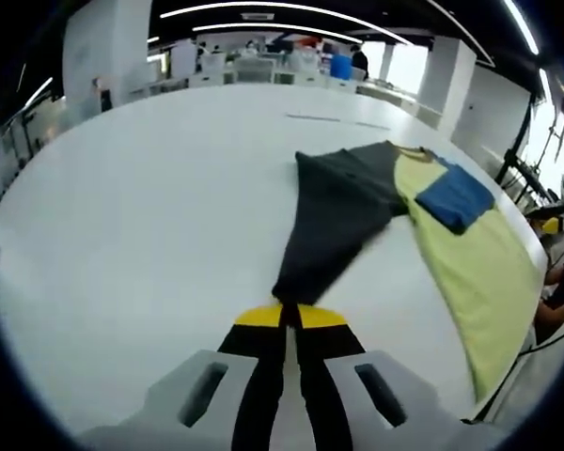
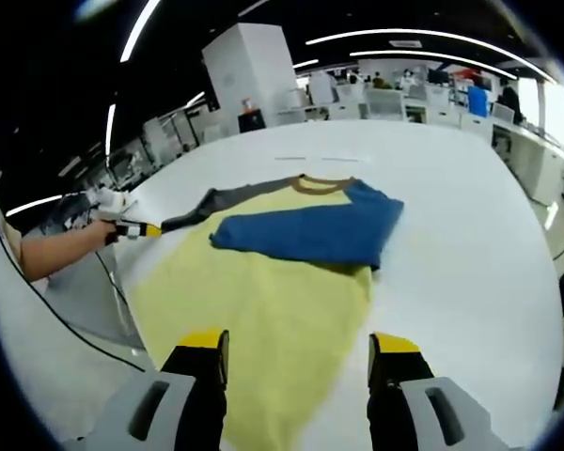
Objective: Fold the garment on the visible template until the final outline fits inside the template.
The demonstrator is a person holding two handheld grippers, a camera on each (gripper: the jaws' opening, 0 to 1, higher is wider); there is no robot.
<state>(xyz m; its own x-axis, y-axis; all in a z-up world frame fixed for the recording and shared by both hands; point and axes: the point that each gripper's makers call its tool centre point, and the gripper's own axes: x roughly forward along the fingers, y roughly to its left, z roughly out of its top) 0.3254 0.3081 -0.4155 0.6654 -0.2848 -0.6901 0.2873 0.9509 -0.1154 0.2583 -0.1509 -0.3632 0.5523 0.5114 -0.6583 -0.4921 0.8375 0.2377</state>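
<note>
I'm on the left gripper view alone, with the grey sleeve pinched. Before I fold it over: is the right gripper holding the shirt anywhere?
Observer: No. The right gripper is open, with its jaws wide apart and gripping nothing.
Operator: Where is it, then?
Observer: Over the yellow body of the shirt, towards the hem end and away from the collar. I cannot tell whether it touches the cloth.
Operator: How far across does the blue sleeve lie?
Observer: The blue sleeve is folded across the chest from its own shoulder, and its end stops just short of the grey sleeve.
</note>
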